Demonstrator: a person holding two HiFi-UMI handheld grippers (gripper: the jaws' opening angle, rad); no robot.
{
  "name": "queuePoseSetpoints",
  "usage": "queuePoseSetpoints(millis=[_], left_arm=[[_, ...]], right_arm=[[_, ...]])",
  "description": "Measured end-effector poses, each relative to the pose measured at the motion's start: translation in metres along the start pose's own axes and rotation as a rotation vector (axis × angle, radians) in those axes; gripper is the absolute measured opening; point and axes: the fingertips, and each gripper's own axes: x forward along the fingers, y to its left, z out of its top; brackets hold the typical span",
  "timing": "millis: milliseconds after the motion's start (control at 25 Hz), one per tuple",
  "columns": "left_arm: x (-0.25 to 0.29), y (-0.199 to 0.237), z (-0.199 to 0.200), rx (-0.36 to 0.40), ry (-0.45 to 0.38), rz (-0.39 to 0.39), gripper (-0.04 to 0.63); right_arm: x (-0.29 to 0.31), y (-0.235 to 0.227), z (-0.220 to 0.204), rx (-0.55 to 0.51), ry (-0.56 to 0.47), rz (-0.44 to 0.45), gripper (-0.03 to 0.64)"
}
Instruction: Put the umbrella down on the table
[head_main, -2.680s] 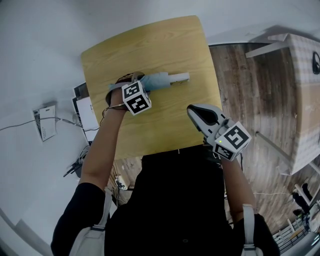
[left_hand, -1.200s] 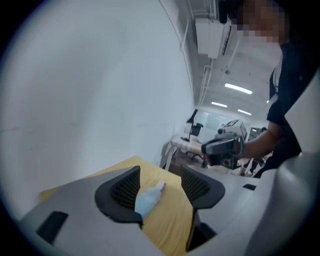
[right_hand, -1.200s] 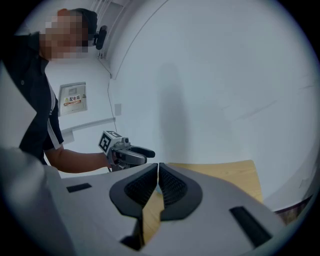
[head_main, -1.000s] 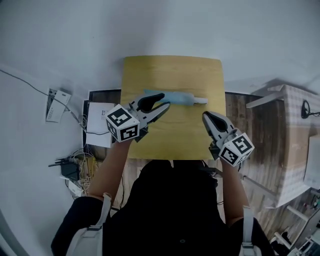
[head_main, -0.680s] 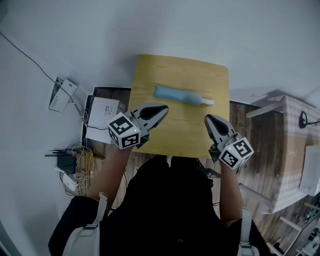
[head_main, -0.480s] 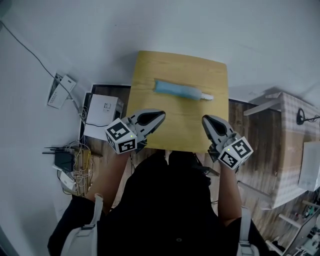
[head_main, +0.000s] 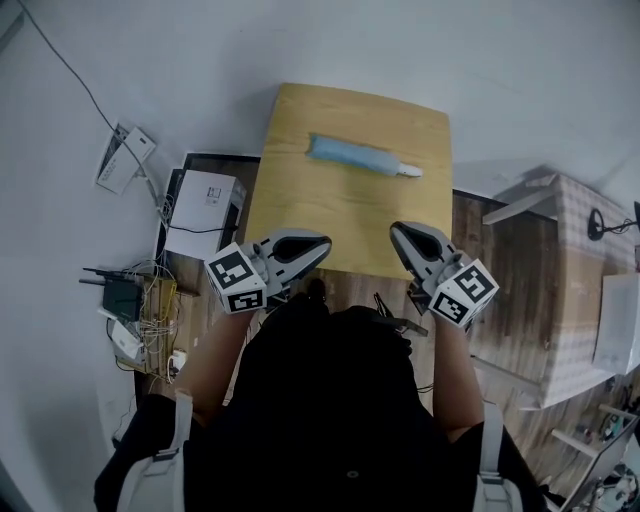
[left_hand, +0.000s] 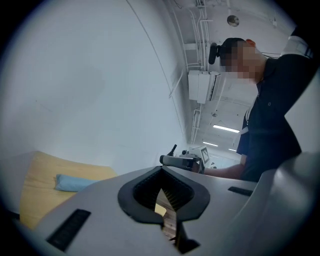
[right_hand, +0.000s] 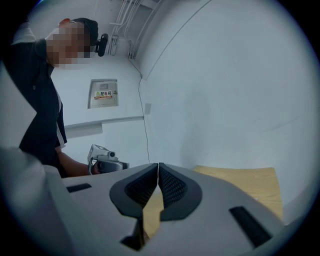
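The folded blue umbrella (head_main: 355, 158) lies flat on the tabletop (head_main: 330, 215), toward its far edge; the left hand-held gripper (head_main: 320, 244) and right hand-held gripper (head_main: 398, 233) hang over the tabletop's near edge, well apart from the umbrella, both clenched shut and empty; left of the tabletop a white box (head_main: 203, 205) and tangled cables (head_main: 135, 320) sit on the floor; right of it stands a checked table (head_main: 585, 270).

The worktop (head_main: 300, 190) is showing pale wood, fine-grained and matt. The umbrella (head_main: 350, 157) is wearing soft, slightly creased blue cloth, and its handle (head_main: 408, 171) is looking like smooth white plastic. The left gripper (head_main: 322, 243) and right gripper (head_main: 397, 232) are showing matt grey plastic fingers (left_hand: 100, 210) with black ribbed pads (right_hand: 175, 192). The floor (head_main: 500, 260) is showing dark, worn wooden boards.
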Motion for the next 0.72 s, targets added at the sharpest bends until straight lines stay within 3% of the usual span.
queuePoseSetpoints(millis=[240,720], left_arm=[[0.003,-0.066,-0.019,0.022,0.03,-0.003,0.012],[-0.013,-0.222,-0.105,-0.031,0.069,-0.024,0.012]], right_arm=[[-0.041,0.04,-0.01,0.004,-0.012,0.048,0.02],[-0.187,0.138,-0.099,0.097,0.038,0.016,0.02]])
